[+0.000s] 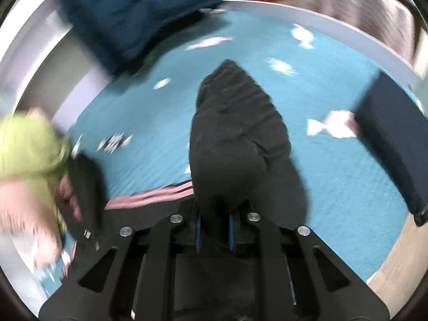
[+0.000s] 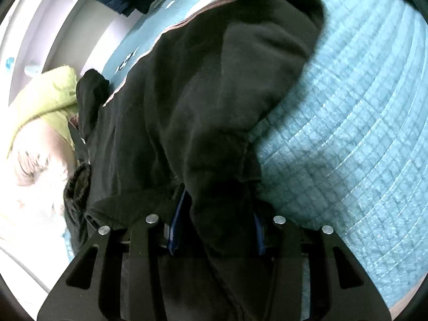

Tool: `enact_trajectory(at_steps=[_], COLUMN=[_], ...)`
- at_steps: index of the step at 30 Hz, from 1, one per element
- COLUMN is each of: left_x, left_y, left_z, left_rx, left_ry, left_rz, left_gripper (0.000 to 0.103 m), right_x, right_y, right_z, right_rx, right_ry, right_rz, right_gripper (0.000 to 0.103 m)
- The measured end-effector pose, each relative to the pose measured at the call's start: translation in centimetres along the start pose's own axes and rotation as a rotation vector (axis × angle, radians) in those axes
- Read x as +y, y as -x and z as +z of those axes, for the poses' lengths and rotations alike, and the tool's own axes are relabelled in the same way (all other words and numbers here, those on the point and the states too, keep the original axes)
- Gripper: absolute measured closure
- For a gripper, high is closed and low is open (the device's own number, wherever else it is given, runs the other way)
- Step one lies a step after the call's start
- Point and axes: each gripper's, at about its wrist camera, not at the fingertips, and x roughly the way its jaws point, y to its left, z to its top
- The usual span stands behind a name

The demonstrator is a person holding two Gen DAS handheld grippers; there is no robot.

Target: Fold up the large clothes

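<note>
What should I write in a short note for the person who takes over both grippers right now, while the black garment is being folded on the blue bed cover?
Left gripper: shut on a bunched part of the black garment.
Right gripper: shut on another thick fold of the black garment.
The garment lies on the blue quilted cover, pink stripes showing along one edge.
A folded dark navy piece lies at the side; a blue padded jacket lies at the far edge.
Done: both grips taken.
Left: finish the fold, smooth it flat.

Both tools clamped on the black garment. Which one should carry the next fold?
Probably left. The left tool pinches a narrow free end of the black garment over the open blue quilt. The right tool holds the bulk, so it suits anchoring.
</note>
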Motion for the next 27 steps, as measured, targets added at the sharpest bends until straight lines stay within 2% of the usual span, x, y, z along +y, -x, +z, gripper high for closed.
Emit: enact_trajectory(at_steps=[4, 6, 9, 13, 15, 20, 22, 23, 25, 27], left_x=[9.5, 13.6, 18.1, 23.2, 24.8, 26.2, 26.5, 26.6, 26.8, 27.2], left_y=[0.9, 1.2, 1.5, 1.1, 0.5, -1.2, -1.7, -1.8, -1.8, -1.2], left_z=[-4.0, -7.0, -11.5, -18.7, -22.2, -29.3, -31.0, -31.8, -32.7, -33.8], left_rx=[0.001, 0.012, 0.031, 0.056, 0.065, 0.063, 0.051, 0.04, 0.031, 0.012], left_ry=[0.136, 0.199, 0.269, 0.381, 0.453, 0.613, 0.661, 0.698, 0.738, 0.767], left_rz=[0.057, 0.071, 0.083, 0.061, 0.041, -0.059, -0.086, -0.094, -0.073, -0.071], left_gripper=[0.09, 0.09, 0.09, 0.09, 0.089, 0.088, 0.087, 0.083, 0.068, 0.062], right_x=[1.4, 2.0, 3.6, 5.6, 6.3, 6.4, 6.9, 6.7, 6.5, 6.3], right_y=[0.1, 0.1, 0.1, -0.4, -0.9, -1.6, -1.7, -1.5, -1.6, -0.9], right_z=[-0.3, -0.5, -0.9, -1.4, -1.7, -1.7, -2.0, -2.1, -2.0, -2.0], right_rx=[-0.027, -0.04, -0.073, -0.101, -0.104, -0.116, -0.123, -0.125, -0.121, -0.107], right_ry=[0.075, 0.108, 0.185, 0.281, 0.315, 0.352, 0.368, 0.372, 0.37, 0.367], right_rz=[-0.065, -0.098, -0.171, -0.256, -0.306, -0.367, -0.392, -0.4, -0.413, -0.408], right_gripper=[0.062, 0.062, 0.062, 0.059, 0.049, 0.044, 0.042, 0.039, 0.037, 0.036])
